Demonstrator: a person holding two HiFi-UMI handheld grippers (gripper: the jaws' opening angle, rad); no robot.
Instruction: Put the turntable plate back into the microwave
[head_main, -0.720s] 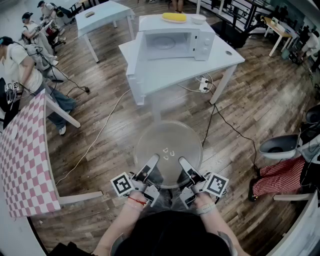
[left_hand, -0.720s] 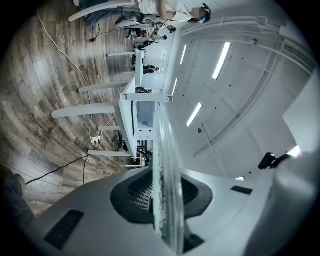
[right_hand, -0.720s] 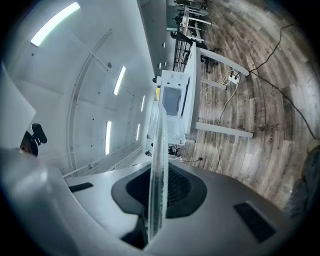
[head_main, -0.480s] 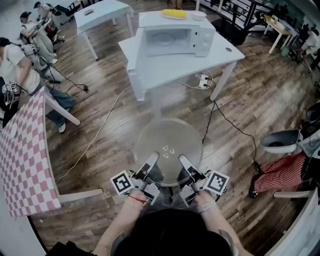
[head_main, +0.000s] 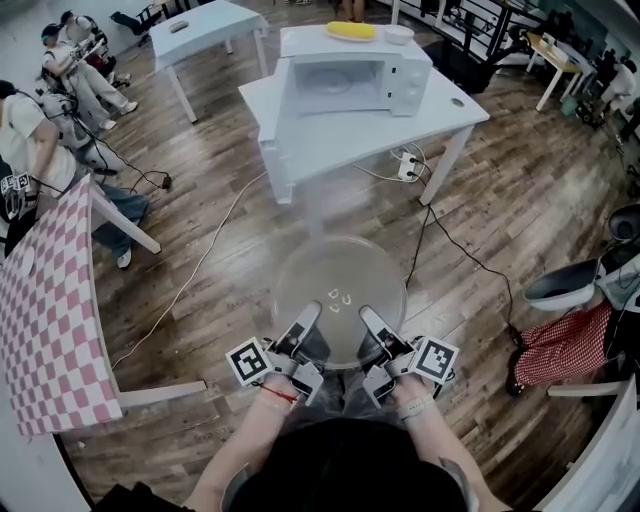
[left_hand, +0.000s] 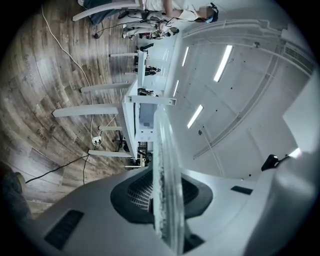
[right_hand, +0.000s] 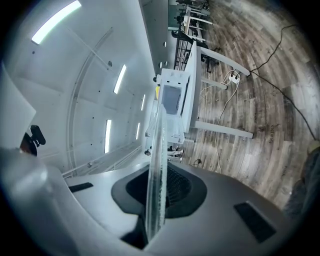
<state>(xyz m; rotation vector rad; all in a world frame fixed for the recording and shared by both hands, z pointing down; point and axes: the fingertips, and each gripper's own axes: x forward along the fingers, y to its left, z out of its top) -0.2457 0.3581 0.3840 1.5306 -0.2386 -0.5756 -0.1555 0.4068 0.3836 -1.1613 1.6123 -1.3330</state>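
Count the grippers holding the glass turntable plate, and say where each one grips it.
2. The left gripper has its fingers closed on the near-left rim of the turntable plate. The right gripper is closed on the near-right rim. No other gripper is visible.

The turntable plate (head_main: 340, 285) — a round disc of clear glass — is seen at the lower centre of the head view, held roughly level in the air. Its near rim is clamped between the jaws of 2 grippers, the left gripper (head_main: 306, 316) and the right gripper (head_main: 366, 318). The white microwave (head_main: 355, 75) is set at the upper centre — well apart from the plate, its cavity open to view.
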